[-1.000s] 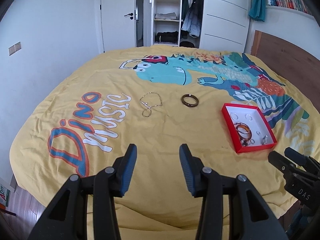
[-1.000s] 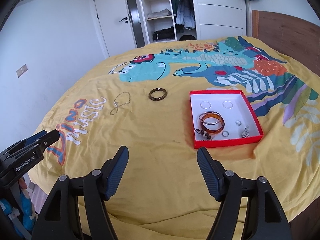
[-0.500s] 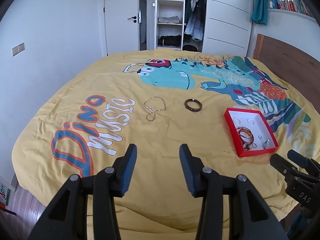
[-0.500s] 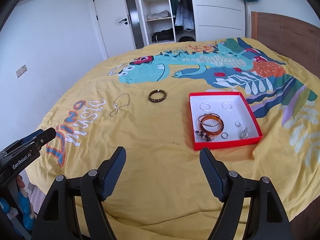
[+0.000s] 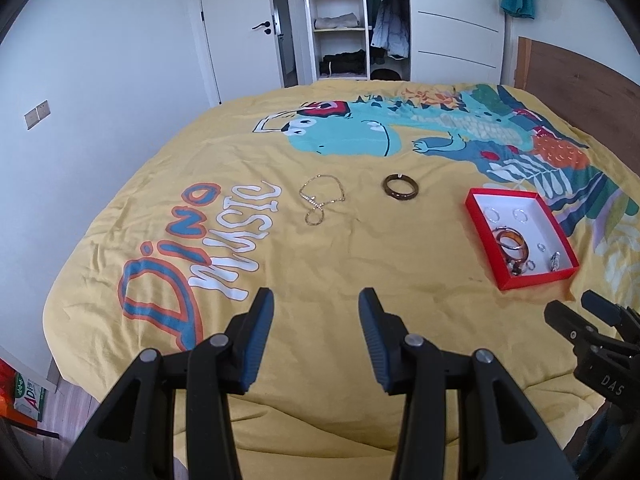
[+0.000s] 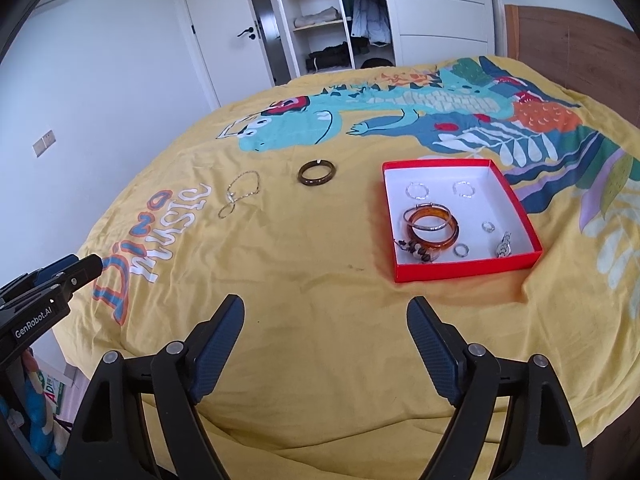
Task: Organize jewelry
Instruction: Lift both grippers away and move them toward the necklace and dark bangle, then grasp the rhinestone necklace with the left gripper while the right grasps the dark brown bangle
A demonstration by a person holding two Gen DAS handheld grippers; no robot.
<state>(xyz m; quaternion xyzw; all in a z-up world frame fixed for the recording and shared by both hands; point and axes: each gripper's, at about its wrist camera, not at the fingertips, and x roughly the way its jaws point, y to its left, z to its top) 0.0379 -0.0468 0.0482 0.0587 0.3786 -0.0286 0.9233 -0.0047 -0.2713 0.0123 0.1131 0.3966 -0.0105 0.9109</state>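
your right gripper [image 6: 326, 316] has spread its jaws wider than a second ago and they are opening at this moment, with nothing between them but bare duvet [image 6: 304, 280]. your left gripper [image 5: 316, 308] keeps the same moderate gap as before, jaws apart and empty, touching nothing. both hover over the near edge of the bed, angled down toward it. each shows in the other's view: the right gripper at the lower right of the left view, the left at the lower left of the right view.

on the yellow duvet, which carries a dinosaur print and the words "dino music", the red box [image 6: 468, 270] lies open on the right, its inside white. in it you have an amber bangle [image 6: 436, 240] with a silver bangle [image 6: 428, 222] lying across it, a beaded piece [image 6: 420, 252] touching the amber one at the near left, two thin hoops [image 6: 418, 190] toward the far side, two small rings [image 6: 461, 250] and a small silver charm [image 6: 504, 246] near the front right corner.

outside the box, a dark bangle [image 6: 317, 173] lies well to the left of it, and a gold chain [image 6: 240, 194] lies further left, beside the lettering. both are flat on the duvet, apart from each other and well beyond your grippers.

behind the bed you see a white door [image 5: 236, 28], an open wardrobe [image 5: 360, 20] with shelves and hanging coats, and a wooden headboard [image 5: 580, 76] on the right.
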